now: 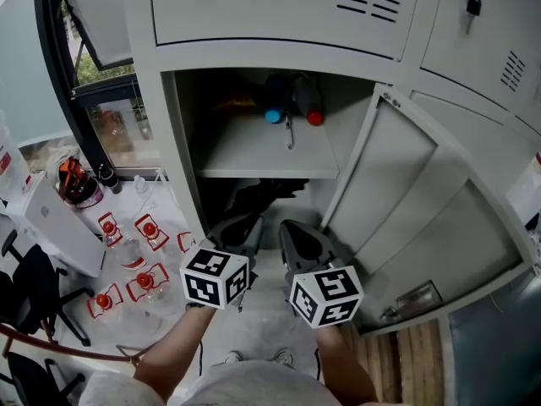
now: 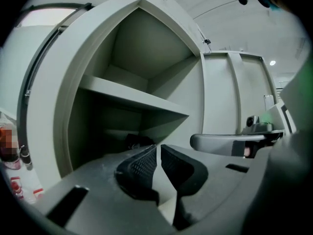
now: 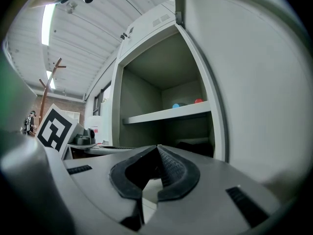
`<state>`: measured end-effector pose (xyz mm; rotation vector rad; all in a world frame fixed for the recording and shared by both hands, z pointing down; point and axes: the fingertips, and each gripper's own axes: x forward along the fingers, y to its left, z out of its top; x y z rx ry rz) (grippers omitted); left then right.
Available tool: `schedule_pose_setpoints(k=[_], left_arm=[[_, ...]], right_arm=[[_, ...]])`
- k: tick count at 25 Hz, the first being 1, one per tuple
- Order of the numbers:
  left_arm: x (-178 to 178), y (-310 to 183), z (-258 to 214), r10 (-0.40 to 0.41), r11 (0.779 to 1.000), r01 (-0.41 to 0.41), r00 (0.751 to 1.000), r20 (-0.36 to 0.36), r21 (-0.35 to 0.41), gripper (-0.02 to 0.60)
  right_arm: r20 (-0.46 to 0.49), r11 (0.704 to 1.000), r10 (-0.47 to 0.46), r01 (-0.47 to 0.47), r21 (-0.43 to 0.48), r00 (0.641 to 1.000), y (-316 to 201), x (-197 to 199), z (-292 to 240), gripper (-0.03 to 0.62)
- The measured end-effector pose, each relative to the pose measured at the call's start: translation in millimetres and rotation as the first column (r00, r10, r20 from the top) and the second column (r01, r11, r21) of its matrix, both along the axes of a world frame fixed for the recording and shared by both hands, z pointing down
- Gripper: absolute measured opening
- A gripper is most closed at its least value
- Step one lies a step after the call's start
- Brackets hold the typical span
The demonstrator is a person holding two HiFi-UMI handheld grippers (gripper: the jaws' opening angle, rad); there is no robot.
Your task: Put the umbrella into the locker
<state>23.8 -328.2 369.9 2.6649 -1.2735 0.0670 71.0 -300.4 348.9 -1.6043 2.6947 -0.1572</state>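
The grey locker (image 1: 173, 125) stands open before me. A dark, folded umbrella (image 1: 258, 194) lies in its lower compartment under the shelf (image 1: 254, 155). It shows as a dark shape deep inside in the left gripper view (image 2: 138, 141) and the right gripper view (image 3: 195, 143). My left gripper (image 1: 241, 228) hovers just outside the opening, its jaws drawn almost together with only a thin slit and nothing between them (image 2: 157, 148). Beside it, my right gripper (image 1: 296, 231) is shut and empty (image 3: 157, 148). Neither touches the umbrella.
On the shelf lie dark items with a blue end (image 1: 272, 116) and a red end (image 1: 314, 117). The locker door (image 1: 423, 218) swings wide open to the right. To the left, on the floor, are red-topped packs (image 1: 139, 282), bottles, a white box (image 1: 59, 222) and a black chair (image 1: 34, 282).
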Motion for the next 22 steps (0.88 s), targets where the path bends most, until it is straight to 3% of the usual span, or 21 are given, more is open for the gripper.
schedule_pose_setpoints(k=[5,10,22], left_arm=[[-7.0,-1.1,0.0,-0.029,1.0,0.029,1.0,-0.002,0.005,0.008],[-2.7,2.4,2.8,-0.026,0.999,0.025,0.999,0.036,0.024,0.008],[0.2,2.5,5.6,-0.022,1.0,0.022,0.999,0.042,0.021,0.008]], right_arm=[[-0.005,1.0,-0.002,0.002,0.002,1.0,1.0,-0.2,0.9,0.003],[-0.016,1.0,-0.007,0.007,0.004,1.0,1.6,-1.0,1.7,0.003],[-0.026,1.0,-0.01,0.01,0.005,1.0,0.3,-1.9,2.7,0.003]])
